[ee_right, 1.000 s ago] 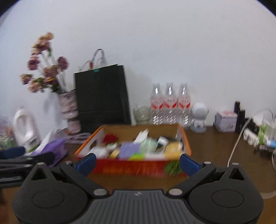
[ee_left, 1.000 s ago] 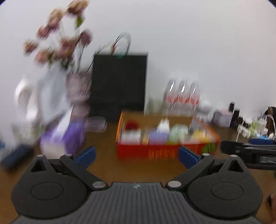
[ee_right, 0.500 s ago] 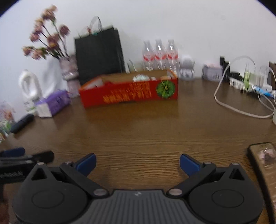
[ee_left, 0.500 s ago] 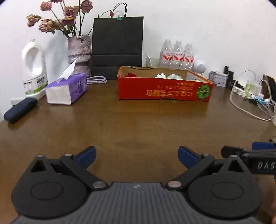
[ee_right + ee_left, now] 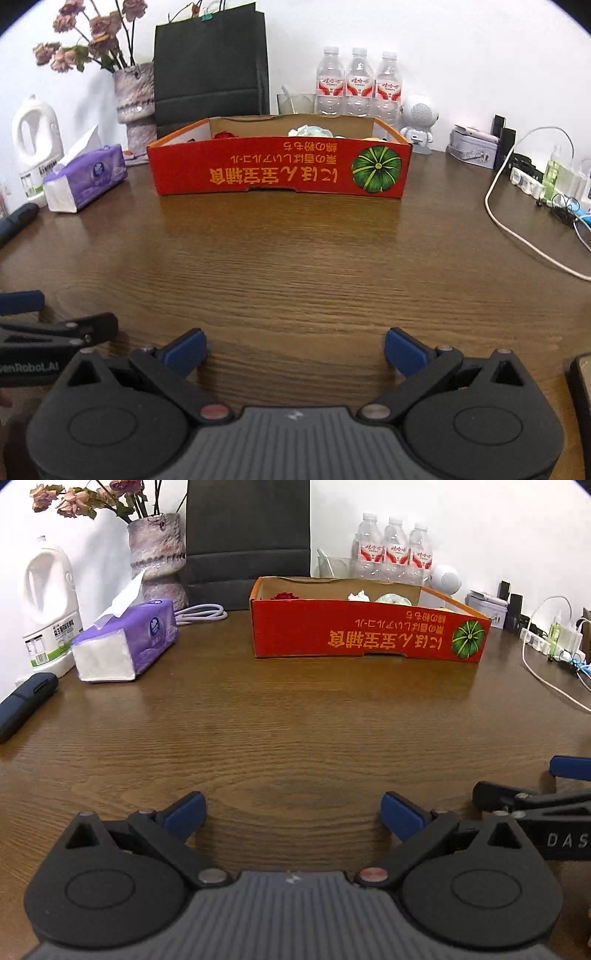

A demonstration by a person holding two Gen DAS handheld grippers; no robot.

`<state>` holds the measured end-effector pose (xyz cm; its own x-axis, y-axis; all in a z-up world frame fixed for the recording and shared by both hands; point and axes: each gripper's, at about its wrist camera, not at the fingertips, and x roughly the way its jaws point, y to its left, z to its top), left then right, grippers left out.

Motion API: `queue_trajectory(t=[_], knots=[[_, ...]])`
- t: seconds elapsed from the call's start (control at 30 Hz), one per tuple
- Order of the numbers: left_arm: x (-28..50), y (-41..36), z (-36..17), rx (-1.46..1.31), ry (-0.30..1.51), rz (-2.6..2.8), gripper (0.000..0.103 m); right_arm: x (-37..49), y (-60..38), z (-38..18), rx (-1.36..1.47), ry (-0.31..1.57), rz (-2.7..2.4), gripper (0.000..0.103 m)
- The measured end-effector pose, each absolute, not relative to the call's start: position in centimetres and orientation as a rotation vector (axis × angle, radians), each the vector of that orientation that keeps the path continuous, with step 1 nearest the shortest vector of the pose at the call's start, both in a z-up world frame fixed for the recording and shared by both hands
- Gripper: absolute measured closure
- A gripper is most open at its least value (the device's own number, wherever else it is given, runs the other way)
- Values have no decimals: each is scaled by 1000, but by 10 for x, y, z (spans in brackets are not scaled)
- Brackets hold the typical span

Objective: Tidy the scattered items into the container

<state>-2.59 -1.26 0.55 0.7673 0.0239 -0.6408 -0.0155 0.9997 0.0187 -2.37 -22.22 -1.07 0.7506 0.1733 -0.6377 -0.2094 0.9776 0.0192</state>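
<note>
A red cardboard box (image 5: pixel 369 635) with a green pumpkin picture stands at the back of the wooden table; it also shows in the right wrist view (image 5: pixel 280 171). Several items lie inside it, only their tops visible. My left gripper (image 5: pixel 293 814) is open and empty, low over the table's near part. My right gripper (image 5: pixel 295 350) is open and empty, beside it on the right. Each gripper shows at the edge of the other's view.
A purple tissue pack (image 5: pixel 125 648), white jug (image 5: pixel 50 609), flower vase (image 5: pixel 157 559) and dark case (image 5: pixel 22 705) stand at the left. A black bag (image 5: pixel 210 70), water bottles (image 5: pixel 358 83) and white cables (image 5: pixel 524 229) lie behind and right. A phone (image 5: pixel 581 384) lies at the near right.
Both grippers have pulled back from over the box and dropped low to the table's near edge. Both stay open and empty.
</note>
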Motion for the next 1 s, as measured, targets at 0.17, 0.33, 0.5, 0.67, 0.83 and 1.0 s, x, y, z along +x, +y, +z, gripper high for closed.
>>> queue_trajectory(t=[0.17, 0.33, 0.5, 0.67, 0.83, 1.0], knots=[[-26, -14, 6, 8, 698, 23, 0, -21, -221, -10, -53, 695, 205, 0], [-25, -14, 6, 8, 698, 23, 0, -18, -221, -10, -50, 697, 189, 0], [-26, -14, 6, 8, 699, 23, 0, -19, -222, -10, -46, 697, 180, 0], [-26, -14, 6, 8, 699, 23, 0, -19, -222, -10, -46, 697, 180, 0], [-26, -14, 6, 8, 699, 24, 0, -19, -222, -10, -47, 697, 180, 0], [-26, -14, 6, 7, 699, 24, 0, -19, -222, -10, -47, 698, 180, 0]])
